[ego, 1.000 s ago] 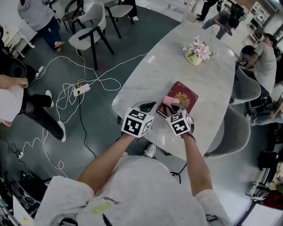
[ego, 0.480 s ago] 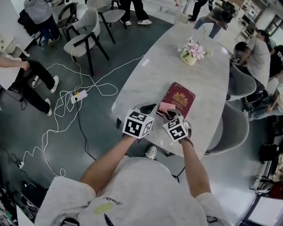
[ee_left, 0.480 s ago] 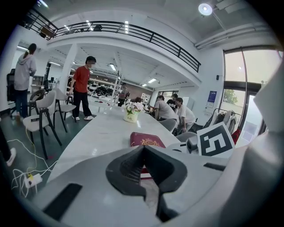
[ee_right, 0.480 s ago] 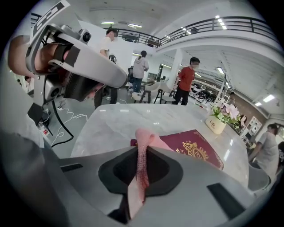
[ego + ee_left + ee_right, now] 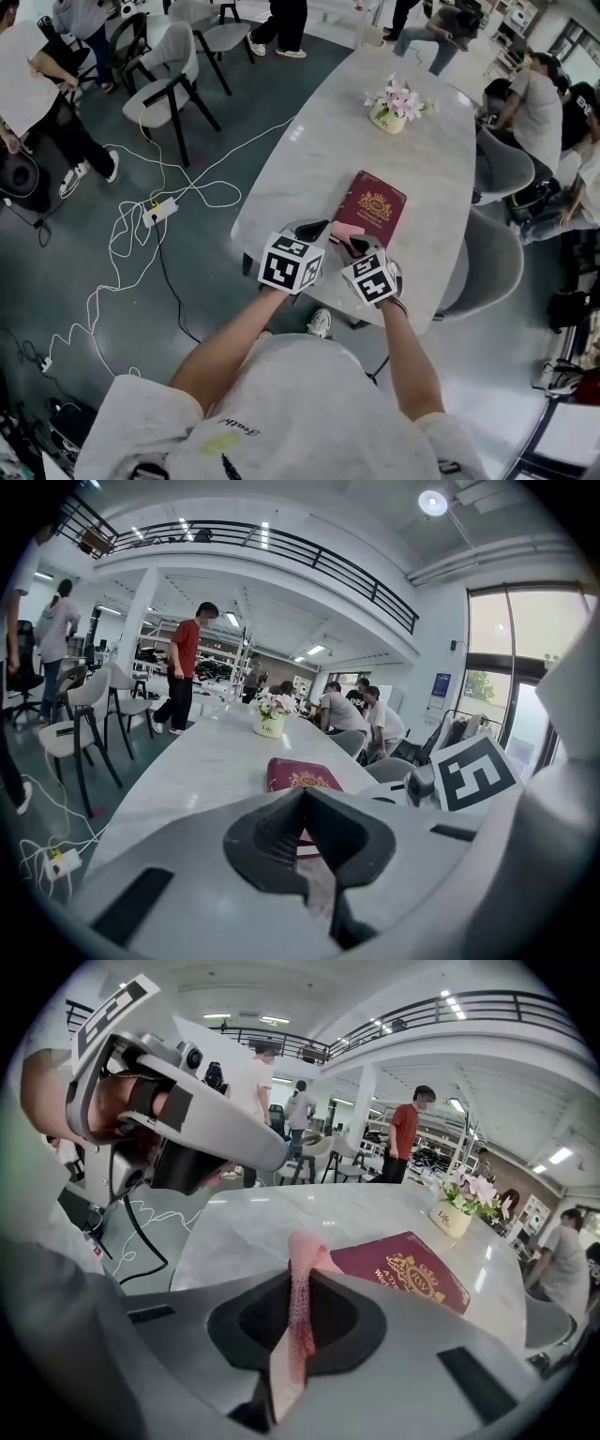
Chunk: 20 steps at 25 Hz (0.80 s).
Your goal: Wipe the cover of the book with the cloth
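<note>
A maroon book (image 5: 372, 206) with a gold crest lies flat on the marble table (image 5: 319, 150), near its front end. My right gripper (image 5: 354, 246) is shut on a pink cloth (image 5: 344, 232), which hangs at the book's near left corner. In the right gripper view the cloth (image 5: 298, 1288) stands pinched upright between the jaws, with the book (image 5: 412, 1279) just beyond. My left gripper (image 5: 313, 226) hovers left of the book, jaws together with nothing in them. Its own view shows the book (image 5: 302, 778) ahead past the shut gripper (image 5: 302, 796).
A white pot of pink flowers (image 5: 389, 106) stands further along the table. Grey chairs (image 5: 492, 267) line the right side, with people seated and standing around. White cables and a power strip (image 5: 155, 211) lie on the floor to the left.
My right gripper has drawn back toward me with the cloth, from over the book's cover to its near left corner. The left gripper has kept its place.
</note>
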Tool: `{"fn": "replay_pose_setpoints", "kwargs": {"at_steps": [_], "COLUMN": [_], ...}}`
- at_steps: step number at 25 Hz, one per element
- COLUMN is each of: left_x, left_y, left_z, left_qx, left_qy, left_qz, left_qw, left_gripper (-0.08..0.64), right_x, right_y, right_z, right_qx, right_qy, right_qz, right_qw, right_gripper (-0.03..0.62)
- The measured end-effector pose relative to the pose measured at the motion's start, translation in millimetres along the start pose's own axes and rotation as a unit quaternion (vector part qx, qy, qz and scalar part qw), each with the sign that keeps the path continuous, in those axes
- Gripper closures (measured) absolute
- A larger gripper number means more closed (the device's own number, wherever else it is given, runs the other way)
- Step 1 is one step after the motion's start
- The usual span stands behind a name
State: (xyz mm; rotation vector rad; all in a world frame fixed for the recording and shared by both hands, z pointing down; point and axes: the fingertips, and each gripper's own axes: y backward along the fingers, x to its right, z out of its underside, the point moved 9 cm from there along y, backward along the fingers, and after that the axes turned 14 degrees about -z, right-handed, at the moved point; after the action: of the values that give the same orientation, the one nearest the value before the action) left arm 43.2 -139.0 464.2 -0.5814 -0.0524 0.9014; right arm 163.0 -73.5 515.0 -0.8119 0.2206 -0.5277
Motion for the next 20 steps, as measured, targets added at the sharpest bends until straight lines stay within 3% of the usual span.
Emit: {"fn": "replay_pose_setpoints", "kwargs": {"at_steps": [5, 20], "left_x": [0, -3], "left_y": [-3, -26], "left_z": [0, -4], "left_qx": [-0.002, -0.005], "left_qy": [-0.001, 0.009], "left_qz": [0.004, -0.003], "left_qw": [1.0, 0.9999], "left_gripper": [0.554, 0.554], "right_x": [2, 66], "right_y": [15, 52], "right_z": [-11, -66], "right_qx": [0.015, 0.034], "right_qy": [0.003, 0.082], "right_qz": [0.004, 0.035], "right_qw": [1.0, 0.995], "right_gripper": [0.572, 0.572]}}
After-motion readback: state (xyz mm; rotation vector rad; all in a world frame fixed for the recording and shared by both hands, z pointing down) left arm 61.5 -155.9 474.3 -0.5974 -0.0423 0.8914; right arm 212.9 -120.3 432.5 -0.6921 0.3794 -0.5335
